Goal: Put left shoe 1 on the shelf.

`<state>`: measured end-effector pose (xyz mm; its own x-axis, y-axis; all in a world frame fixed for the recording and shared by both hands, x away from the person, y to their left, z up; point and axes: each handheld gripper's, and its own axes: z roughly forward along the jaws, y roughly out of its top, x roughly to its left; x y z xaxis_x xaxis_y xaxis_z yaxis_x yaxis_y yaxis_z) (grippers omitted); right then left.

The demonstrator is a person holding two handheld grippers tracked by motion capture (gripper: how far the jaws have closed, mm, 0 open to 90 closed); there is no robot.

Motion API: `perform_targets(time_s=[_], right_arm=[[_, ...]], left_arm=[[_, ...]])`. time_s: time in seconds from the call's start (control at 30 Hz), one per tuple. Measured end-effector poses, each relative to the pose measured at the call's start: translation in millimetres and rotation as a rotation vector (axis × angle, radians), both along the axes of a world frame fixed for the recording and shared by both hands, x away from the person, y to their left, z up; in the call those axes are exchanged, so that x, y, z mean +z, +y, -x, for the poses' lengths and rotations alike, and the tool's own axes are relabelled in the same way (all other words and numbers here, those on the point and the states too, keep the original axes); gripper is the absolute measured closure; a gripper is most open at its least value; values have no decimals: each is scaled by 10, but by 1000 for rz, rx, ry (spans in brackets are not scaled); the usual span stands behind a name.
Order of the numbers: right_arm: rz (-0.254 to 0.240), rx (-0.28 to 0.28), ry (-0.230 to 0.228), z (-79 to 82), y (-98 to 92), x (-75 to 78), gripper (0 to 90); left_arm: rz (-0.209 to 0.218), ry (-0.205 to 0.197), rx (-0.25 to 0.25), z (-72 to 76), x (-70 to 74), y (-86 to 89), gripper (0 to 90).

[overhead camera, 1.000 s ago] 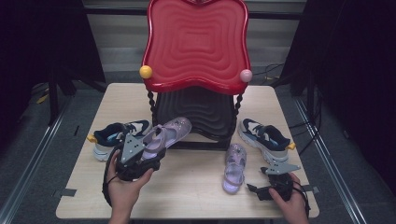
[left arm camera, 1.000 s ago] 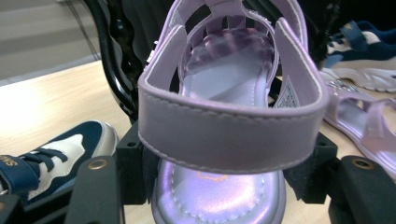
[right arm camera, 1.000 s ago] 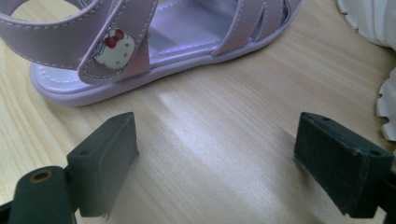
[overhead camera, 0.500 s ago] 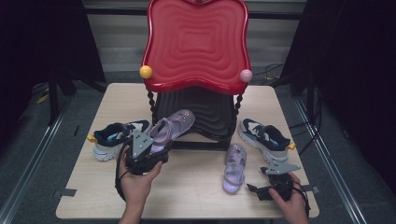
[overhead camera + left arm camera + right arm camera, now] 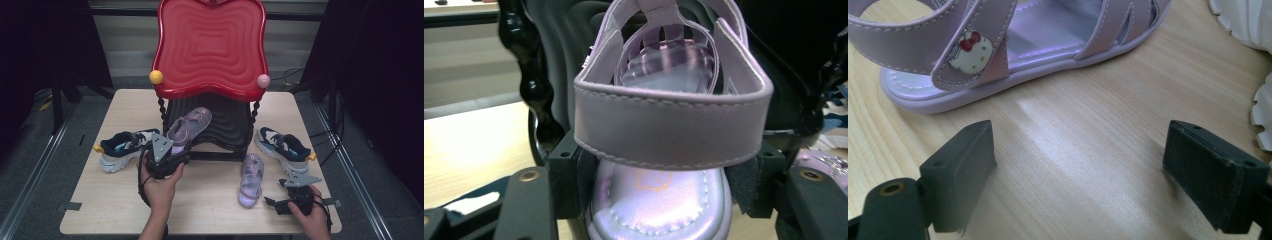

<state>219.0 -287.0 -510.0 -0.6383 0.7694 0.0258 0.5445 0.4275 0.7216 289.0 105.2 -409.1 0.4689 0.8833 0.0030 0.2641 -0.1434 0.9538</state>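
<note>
— Lilac patent leather: my left claw (image 5: 167, 156) is clamped on the heel of one pale purple strappy child's sandal (image 5: 187, 126), toe pointing far, up against the black seat of the red wavy-backed chair (image 5: 211, 45).

— And its mate?

— The second lilac sandal (image 5: 249, 179) lies on the wooden counter (image 5: 210, 205), long axis near-to-far, just left of my right claw (image 5: 280, 202), whose jaws stand wide apart and empty. That hand's nearer.

— Any writing?

— None readable; just a cartoon cat badge (image 5: 970, 51) on its strap.
</note>
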Motion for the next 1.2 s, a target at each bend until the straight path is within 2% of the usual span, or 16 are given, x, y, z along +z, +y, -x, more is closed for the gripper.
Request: perform_targets(time_s=[0.2, 0.37, 0.57, 0.67, 0.73, 0.8, 0.9, 1.0, 1.03, 1.2], right_arm=[[0, -1, 1, 1, 0, 0, 128], [-1, -2, 1, 1, 1, 0, 128], [-1, -1, 0, 0, 0, 0, 128], [-1, -1, 1, 1, 1, 0, 128], [0, -1, 0, 1, 0, 0, 128], [-1, -1, 0, 0, 0, 0, 128], [0, 0, 0, 1, 0, 0, 128], [0, -1, 0, 1, 0, 0, 128], [-1, -1, 1, 1, 1, 0, 128], [0, -1, 0, 1, 0, 0, 128]], left_arm=[[23, -22, 30, -80, -25, -104, 364], [74, -40, 69, -148, -51, -207, 364], [103, -62, 108, -261, -87, -320, 365], [97, -72, 128, -286, -87, -353, 365], [109, -86, 141, -310, -87, -381, 365], [108, -115, 167, -351, -74, -439, 365], [111, -121, 176, -380, -65, -474, 365], [96, -132, 197, -419, -72, -519, 365], [98, -146, 211, -434, -82, -536, 365], [90, -145, 265, -520, -113, -576, 365]])
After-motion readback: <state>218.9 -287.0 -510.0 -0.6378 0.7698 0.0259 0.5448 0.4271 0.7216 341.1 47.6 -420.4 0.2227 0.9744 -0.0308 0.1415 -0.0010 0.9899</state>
